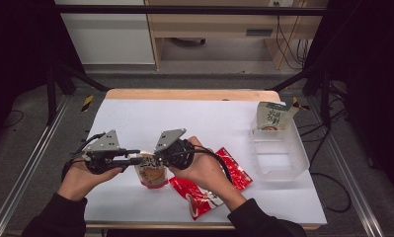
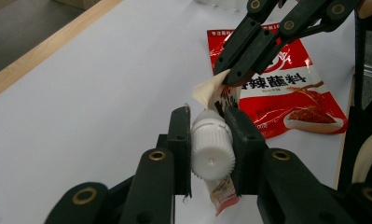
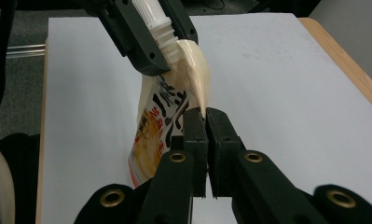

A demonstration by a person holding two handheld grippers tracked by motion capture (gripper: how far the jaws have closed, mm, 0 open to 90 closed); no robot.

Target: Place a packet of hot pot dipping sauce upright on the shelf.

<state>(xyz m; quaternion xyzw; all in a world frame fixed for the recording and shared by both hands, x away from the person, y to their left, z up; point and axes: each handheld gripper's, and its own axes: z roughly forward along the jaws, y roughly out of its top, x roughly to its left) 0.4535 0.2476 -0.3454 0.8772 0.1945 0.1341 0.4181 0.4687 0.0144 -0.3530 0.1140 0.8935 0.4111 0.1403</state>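
Left gripper (image 2: pixel 210 154) clamps the white cap (image 2: pixel 212 149) of the spouted pouch (image 1: pixel 151 174); right gripper (image 3: pixel 206 116) pinches the pouch's top corner. Red sachet (image 1: pixel 207 190) lies just beside the pouch; clear tub (image 1: pixel 278 153) holding a green packet (image 1: pixel 273 116) stands well apart from it.

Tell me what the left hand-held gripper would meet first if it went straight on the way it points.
Probably the right hand-held gripper, pinching the pouch just beyond the white cap held by the left hand-held gripper; depth is unclear.
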